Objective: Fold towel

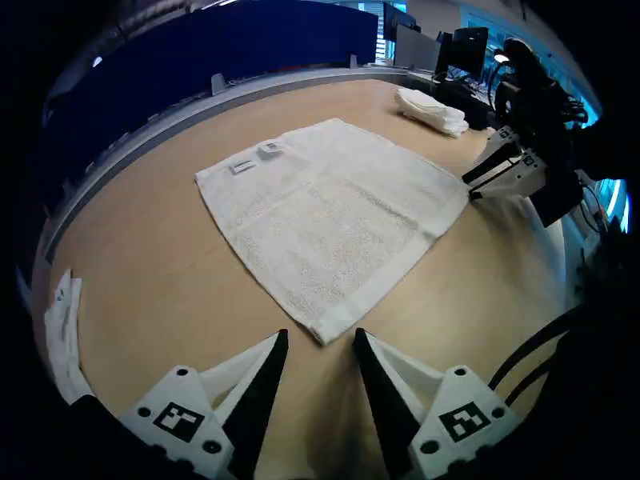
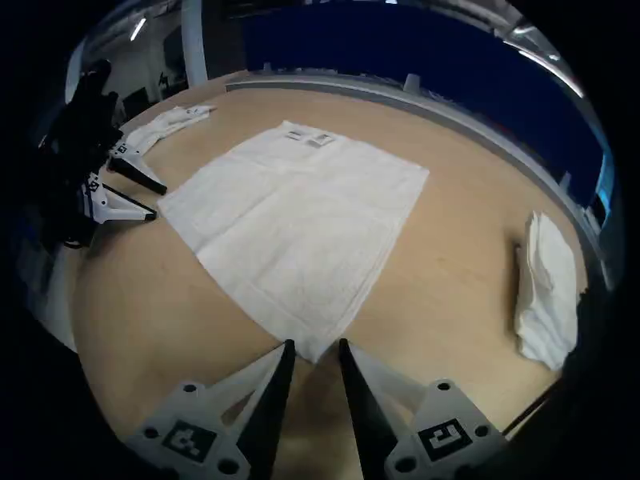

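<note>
left gripper (image 1: 320,332) low, maybe astride towel (image 1: 328,216)

White towel (image 1: 332,220) spread out flat on the tan surface (image 1: 160,272), not folded yet, two small tags near one edge

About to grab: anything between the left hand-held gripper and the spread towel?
No. In the left gripper view the towel corner sits at the gap between the open fingers of the left hand-held gripper, over bare table.
</note>
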The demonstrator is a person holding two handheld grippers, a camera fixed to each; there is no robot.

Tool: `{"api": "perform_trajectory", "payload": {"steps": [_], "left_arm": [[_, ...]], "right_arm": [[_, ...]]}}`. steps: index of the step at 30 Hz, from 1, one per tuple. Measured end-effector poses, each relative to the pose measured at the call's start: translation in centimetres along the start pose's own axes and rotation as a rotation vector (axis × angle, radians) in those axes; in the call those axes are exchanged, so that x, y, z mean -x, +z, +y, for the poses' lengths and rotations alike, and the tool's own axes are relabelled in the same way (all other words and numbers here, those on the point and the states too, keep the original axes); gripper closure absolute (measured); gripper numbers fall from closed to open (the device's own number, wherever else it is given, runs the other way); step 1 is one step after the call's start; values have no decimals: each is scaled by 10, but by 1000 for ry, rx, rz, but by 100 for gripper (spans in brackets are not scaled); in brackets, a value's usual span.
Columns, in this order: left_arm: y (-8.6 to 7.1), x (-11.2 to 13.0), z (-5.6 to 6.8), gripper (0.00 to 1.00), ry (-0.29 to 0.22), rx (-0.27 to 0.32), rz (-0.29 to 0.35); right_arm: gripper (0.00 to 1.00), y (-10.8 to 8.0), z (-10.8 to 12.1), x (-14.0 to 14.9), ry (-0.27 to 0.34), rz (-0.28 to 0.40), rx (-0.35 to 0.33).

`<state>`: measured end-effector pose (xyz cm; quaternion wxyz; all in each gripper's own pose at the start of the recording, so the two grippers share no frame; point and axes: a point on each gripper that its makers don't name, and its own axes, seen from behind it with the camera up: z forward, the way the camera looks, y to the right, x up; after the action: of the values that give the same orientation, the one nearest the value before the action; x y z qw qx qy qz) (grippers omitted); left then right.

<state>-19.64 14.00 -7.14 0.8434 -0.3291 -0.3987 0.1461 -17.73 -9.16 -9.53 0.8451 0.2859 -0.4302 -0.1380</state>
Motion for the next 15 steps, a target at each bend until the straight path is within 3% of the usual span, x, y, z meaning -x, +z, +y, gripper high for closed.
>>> {"api": "perform_trajectory", "payload": {"steps": [8, 10, 15], "left_arm": [[2, 0, 2, 49, -2, 0, -4], [1, -1, 1, 62, -1, -4, -7], [2, -2, -1, 80, -3, -16, -12]], "right_arm": [[71, -1, -3, 0, -9, -6, -5], [73, -1, -4, 0, -9, -7, -6], [80, -2, -6, 1, -7, -9, -11]]}}
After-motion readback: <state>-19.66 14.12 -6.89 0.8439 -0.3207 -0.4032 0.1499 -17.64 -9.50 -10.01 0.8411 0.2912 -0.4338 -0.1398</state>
